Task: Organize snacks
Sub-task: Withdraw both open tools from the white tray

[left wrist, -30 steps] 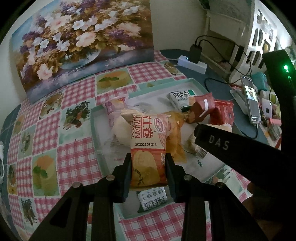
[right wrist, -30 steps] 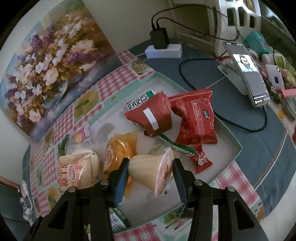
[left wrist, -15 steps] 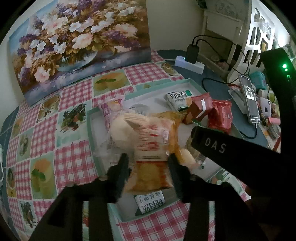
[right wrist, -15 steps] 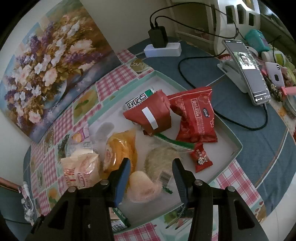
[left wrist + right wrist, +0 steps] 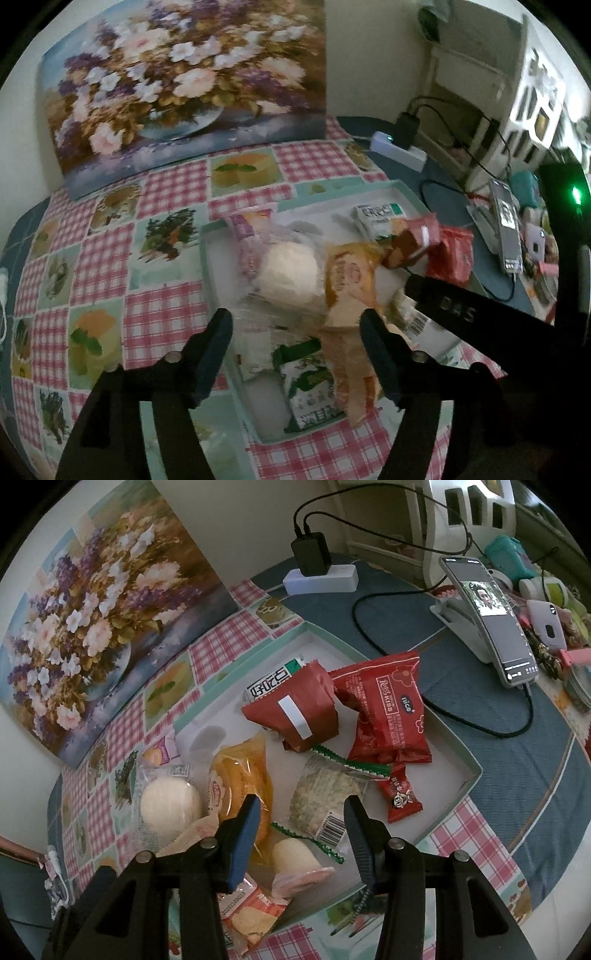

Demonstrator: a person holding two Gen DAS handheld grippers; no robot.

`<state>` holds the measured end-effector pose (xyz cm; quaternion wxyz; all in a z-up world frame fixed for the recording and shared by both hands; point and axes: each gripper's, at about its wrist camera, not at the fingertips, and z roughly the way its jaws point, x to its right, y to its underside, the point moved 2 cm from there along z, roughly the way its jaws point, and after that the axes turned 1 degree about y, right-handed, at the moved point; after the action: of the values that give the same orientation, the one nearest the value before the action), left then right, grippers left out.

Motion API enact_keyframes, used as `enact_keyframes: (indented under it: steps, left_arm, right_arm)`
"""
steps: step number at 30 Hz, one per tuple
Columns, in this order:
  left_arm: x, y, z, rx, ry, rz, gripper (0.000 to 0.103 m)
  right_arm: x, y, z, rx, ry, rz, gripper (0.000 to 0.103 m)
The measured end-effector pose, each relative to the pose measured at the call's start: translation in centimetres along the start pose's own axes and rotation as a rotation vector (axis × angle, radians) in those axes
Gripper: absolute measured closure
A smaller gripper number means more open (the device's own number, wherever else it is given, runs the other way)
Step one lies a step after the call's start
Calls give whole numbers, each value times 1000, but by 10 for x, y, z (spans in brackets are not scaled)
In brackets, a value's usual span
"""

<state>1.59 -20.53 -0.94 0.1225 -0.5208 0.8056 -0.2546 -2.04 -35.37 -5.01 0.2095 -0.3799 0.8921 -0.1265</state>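
both grippers agape over crowded, rimmed tray

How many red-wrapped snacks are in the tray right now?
3: the dark red packet with a white strip at the back, the big red packet right of it, the small red candy in front. Others may be hidden.
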Motion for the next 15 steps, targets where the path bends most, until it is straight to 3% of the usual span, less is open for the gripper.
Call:
enact_keyframes:
  steps: [6, 9, 15]
  left_arm:
    - [-27, -4, -6, 20, -39, -98, 24]
    - [-44, -7, -8, 30, -82, -148, 13]
    - [-80, -8, -5, 18, -152, -253, 7]
  right_arm:
    - [-3, 0, 0, 2, 0, -12, 53]
    - [-9, 1, -1, 6, -6, -28, 51]
    - [-27, 2, -11, 59, -31, -88, 38]
